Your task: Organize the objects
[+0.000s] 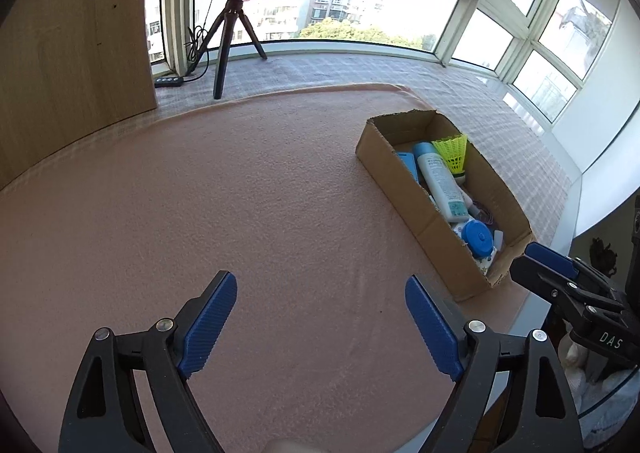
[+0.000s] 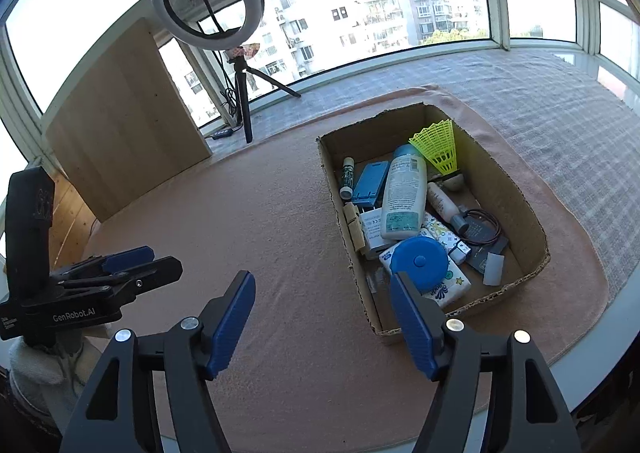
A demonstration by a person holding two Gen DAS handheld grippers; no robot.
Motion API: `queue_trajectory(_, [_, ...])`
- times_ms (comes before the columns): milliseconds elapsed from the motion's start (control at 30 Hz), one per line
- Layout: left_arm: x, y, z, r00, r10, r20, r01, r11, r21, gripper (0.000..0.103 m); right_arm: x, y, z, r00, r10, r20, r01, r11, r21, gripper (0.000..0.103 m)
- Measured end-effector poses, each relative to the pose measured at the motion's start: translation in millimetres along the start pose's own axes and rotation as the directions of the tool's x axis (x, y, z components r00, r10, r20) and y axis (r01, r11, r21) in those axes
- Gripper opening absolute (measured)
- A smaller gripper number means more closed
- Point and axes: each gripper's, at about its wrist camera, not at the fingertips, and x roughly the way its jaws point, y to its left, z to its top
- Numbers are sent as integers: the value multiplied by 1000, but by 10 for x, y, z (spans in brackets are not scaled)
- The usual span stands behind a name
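Hovering apart, both tools (image 1: 320, 327) (image 2: 322, 323) gape beside box (image 2: 516, 189).

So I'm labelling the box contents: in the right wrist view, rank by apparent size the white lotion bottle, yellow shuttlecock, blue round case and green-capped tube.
1. white lotion bottle
2. blue round case, though it lies nearer the camera, so unsure against
3. yellow shuttlecock
4. green-capped tube

We see the box (image 2: 516, 189) near the surface's (image 2: 240, 213) right edge, the bottle (image 2: 404, 193) and shuttlecock (image 2: 438, 147) inside.
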Motion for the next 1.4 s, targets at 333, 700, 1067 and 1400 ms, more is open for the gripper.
queue_trajectory(333, [-348,554,-233,995,96,30,-93,991,-94,89,83,576,-67,1000,14,-10,-14,997,-73,70])
queue_trajectory(700, [-949,1028,-508,966,234,108,-213,962,-173,97,115,1298,-142,1000,19,2,-18,978,-208,73])
queue_trajectory(1067, [-1285,1415,-766,938,328,108,-293,922,-253,99,162,1746,-220,1000,26,1,-25,957,-290,75])
queue_trajectory(1400, [-1396,1579,-936,930,360,81,-326,904,-278,99,209,1960,-308,999,46,-5,-45,951,-306,76])
